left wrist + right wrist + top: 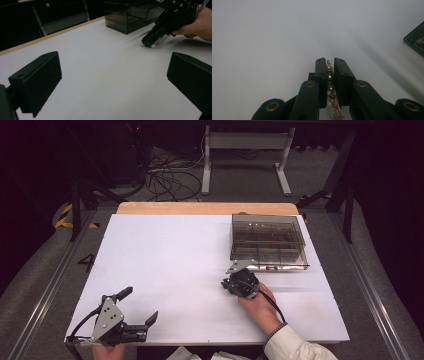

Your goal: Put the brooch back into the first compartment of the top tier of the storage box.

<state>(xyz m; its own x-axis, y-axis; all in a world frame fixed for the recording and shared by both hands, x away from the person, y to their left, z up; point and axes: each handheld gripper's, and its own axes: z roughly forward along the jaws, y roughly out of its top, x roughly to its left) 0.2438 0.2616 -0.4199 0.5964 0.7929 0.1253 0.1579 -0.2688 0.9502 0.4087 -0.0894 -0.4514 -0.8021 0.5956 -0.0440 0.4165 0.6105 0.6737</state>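
Table (165,265) from above: your right tool (239,281) points down just in front of the smoky compartment box (267,240), and your left tool (141,306) rests released near the front edge. Left tool view: wide-apart jaws frame the right tool pinching something pale. Right tool view: jaws clenched on a pearl-and-gold bracelet (330,86) over the table.

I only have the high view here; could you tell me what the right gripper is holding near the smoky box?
Observer: The right gripper is shut on a string of pearl beads with gold-coloured links, seen in its own view.
Operator: Thank you. Is the piece lifted off the table?
Observer: The left gripper view shows pale beads at the jaw tips, right at the white table; whether they touch it I cannot tell.
Operator: And the left gripper?
Observer: The left gripper stands wide open with nothing between its jaws.
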